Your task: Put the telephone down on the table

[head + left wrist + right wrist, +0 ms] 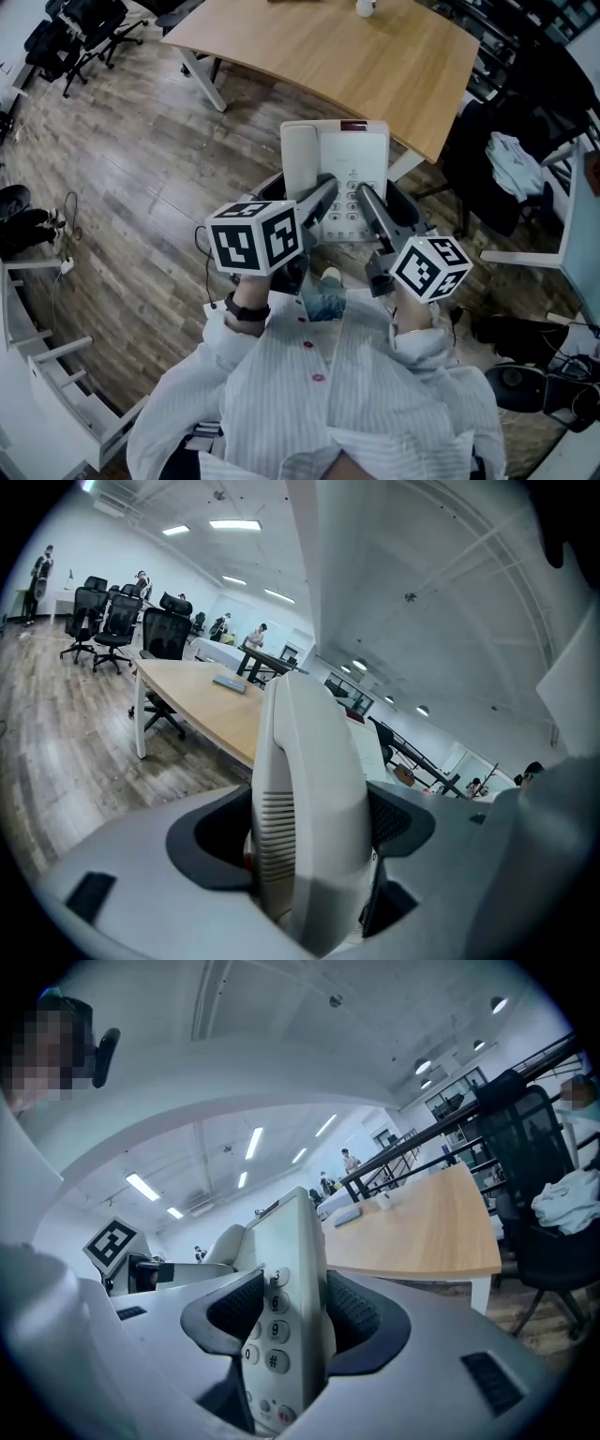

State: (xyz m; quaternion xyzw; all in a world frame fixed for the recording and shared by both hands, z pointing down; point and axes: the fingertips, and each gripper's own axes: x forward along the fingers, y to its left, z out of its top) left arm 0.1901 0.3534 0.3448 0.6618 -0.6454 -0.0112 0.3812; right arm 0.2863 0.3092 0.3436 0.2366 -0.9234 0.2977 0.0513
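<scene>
Between left gripper [311, 829], right gripper [287, 1321]: telephone [339, 161]

Both arms reached forward and low from the body, striped sleeves down to the wrists. The left gripper [322, 192] and right gripper [364, 195] angled inward toward each other. Each had its fingers [214, 841] clamped on one side of the telephone [336, 155], holding it up between them

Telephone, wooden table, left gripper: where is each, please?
telephone [361, 150], head view, its blank upper panel.
wooden table [375, 66], head view, bare top.
left gripper [314, 827], left gripper view, between its jaws.
</scene>
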